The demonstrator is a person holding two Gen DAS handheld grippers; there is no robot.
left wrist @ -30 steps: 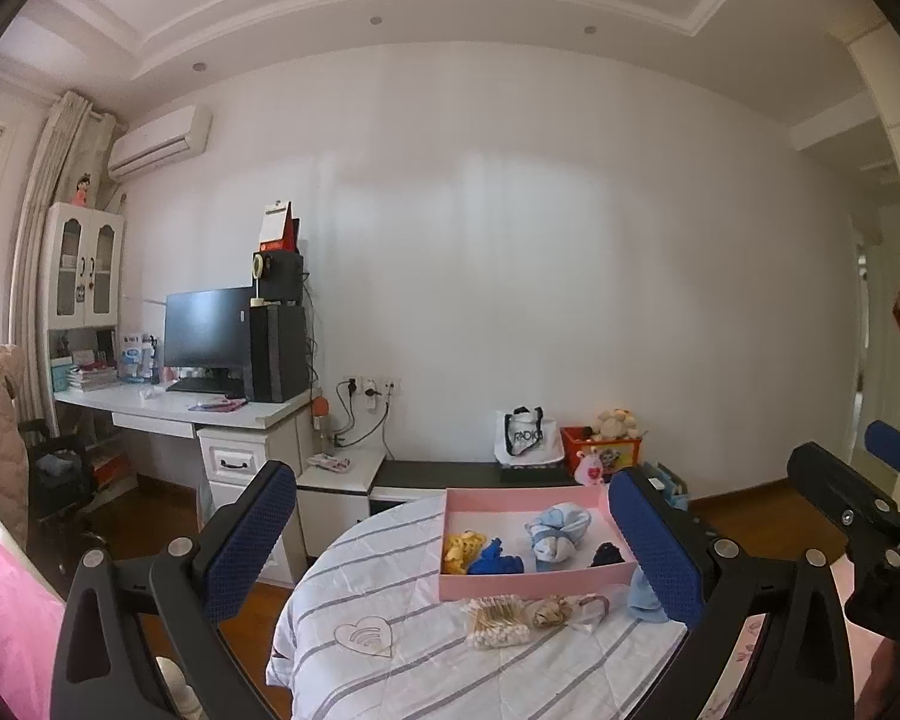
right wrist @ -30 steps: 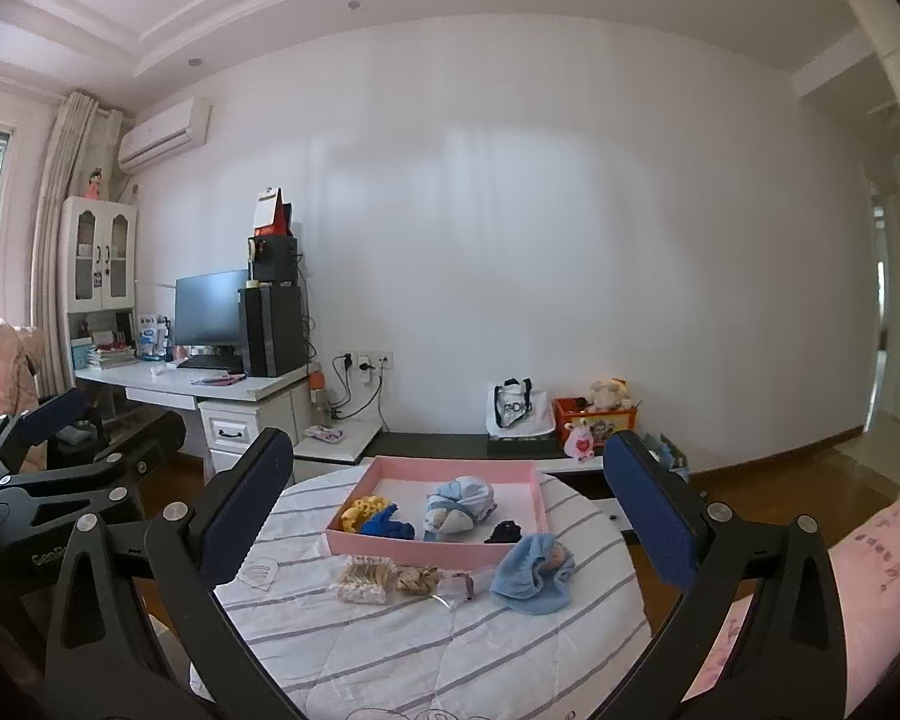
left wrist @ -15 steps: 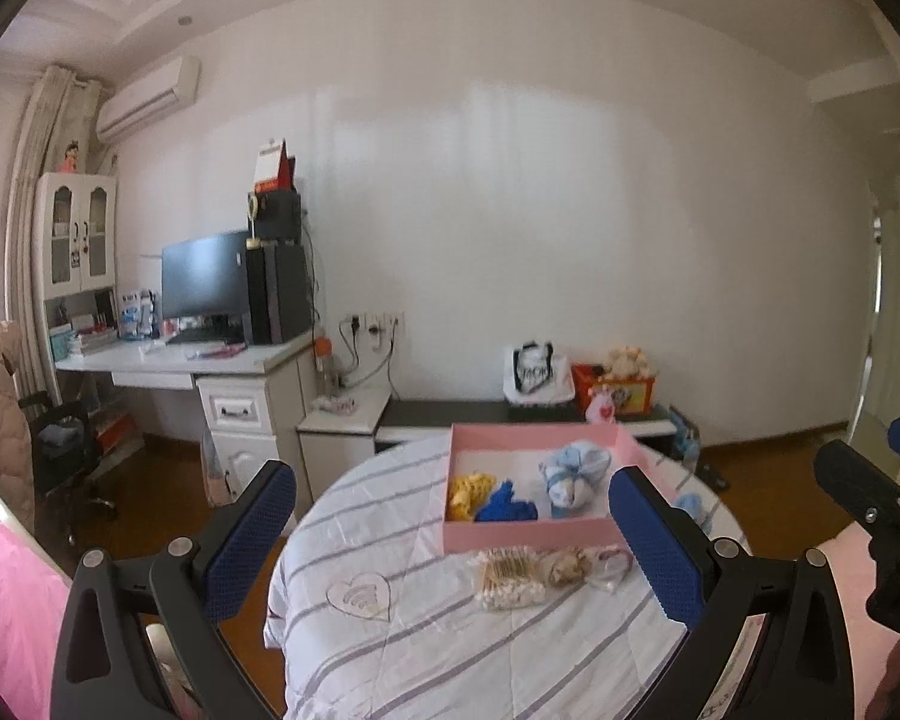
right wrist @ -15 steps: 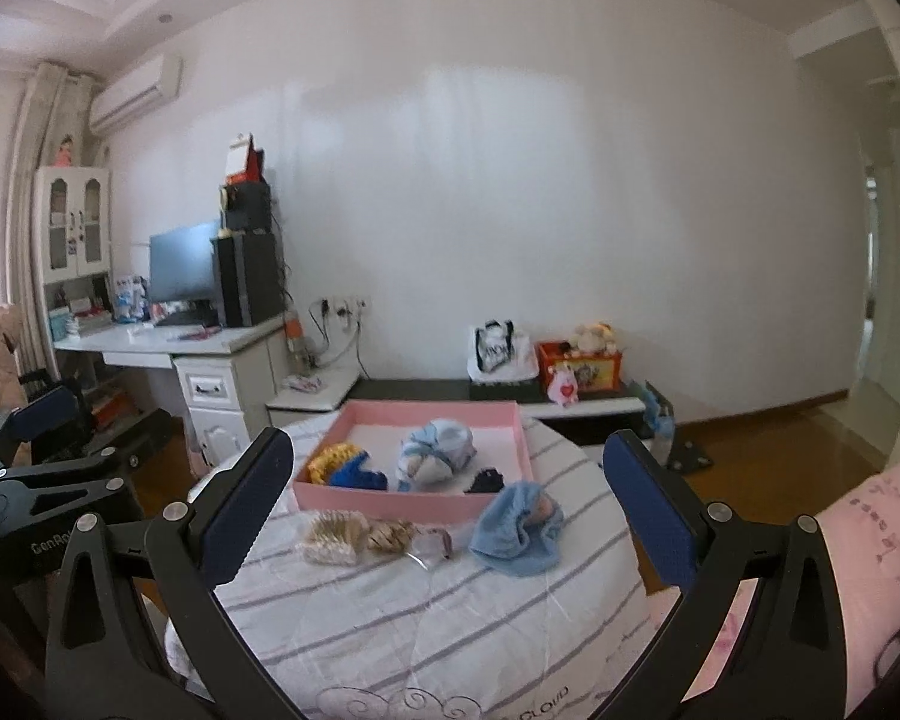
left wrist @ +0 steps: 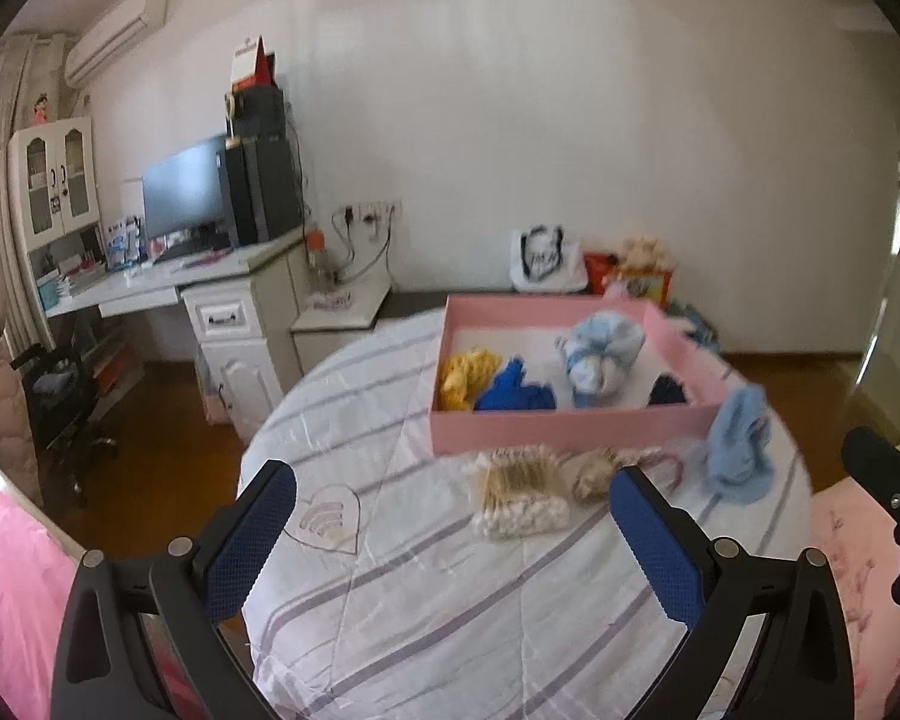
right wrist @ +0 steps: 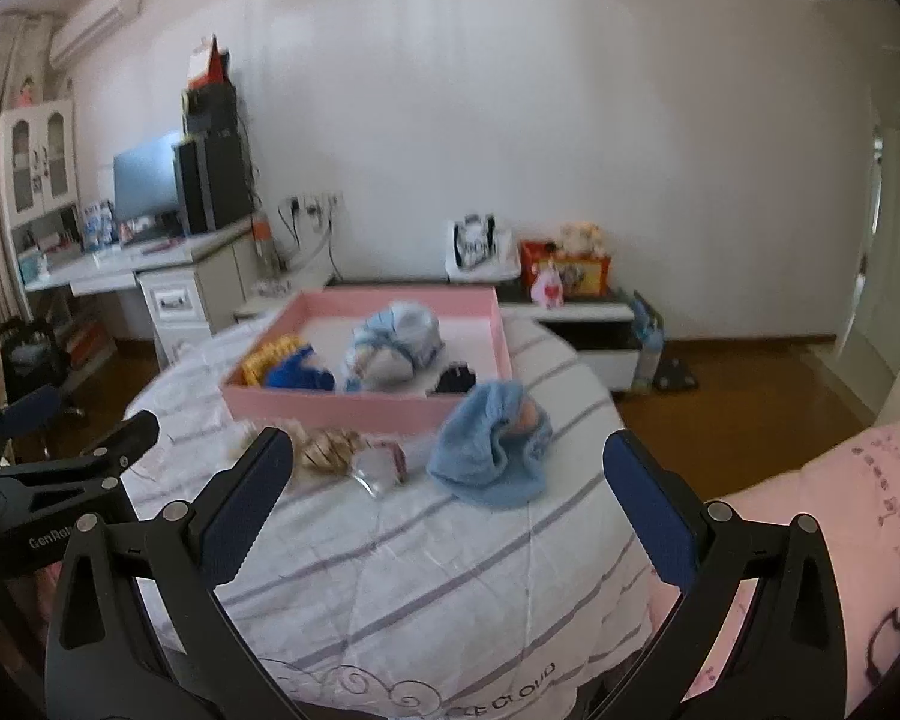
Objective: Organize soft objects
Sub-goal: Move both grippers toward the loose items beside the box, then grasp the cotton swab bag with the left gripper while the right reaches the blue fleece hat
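Observation:
A pink tray (left wrist: pixel 570 420) (right wrist: pixel 330 408) sits on a round table with a striped cloth (left wrist: pixel 450 588) (right wrist: pixel 402 570). Inside lie a yellow knit piece (left wrist: pixel 468 372) (right wrist: pixel 264 357), a blue one (left wrist: pixel 513 390) (right wrist: pixel 300 372), a pale blue bundle (left wrist: pixel 603 357) (right wrist: pixel 393 345) and a dark item (left wrist: pixel 666 390) (right wrist: pixel 456 381). In front of the tray rest a light blue fluffy cloth (left wrist: pixel 741 444) (right wrist: pixel 492 450), a bag of cotton swabs (left wrist: pixel 519 495) and a beige furry item (left wrist: pixel 594 471) (right wrist: pixel 330 450). My left gripper (left wrist: pixel 453 534) and right gripper (right wrist: pixel 447 501) hover open above the near table, holding nothing.
A white desk (left wrist: pixel 168 288) with a monitor (left wrist: pixel 183 186) and speakers stands at the left wall. A low dark cabinet (right wrist: pixel 570 312) with a bag and toys runs behind the table. Pink bedding (right wrist: pixel 822 540) lies at the right, a chair (left wrist: pixel 60 396) at the left.
Both views have tilted down and drawn closer to the table, so the tray and the loose items look larger. Both grippers stay open and empty.

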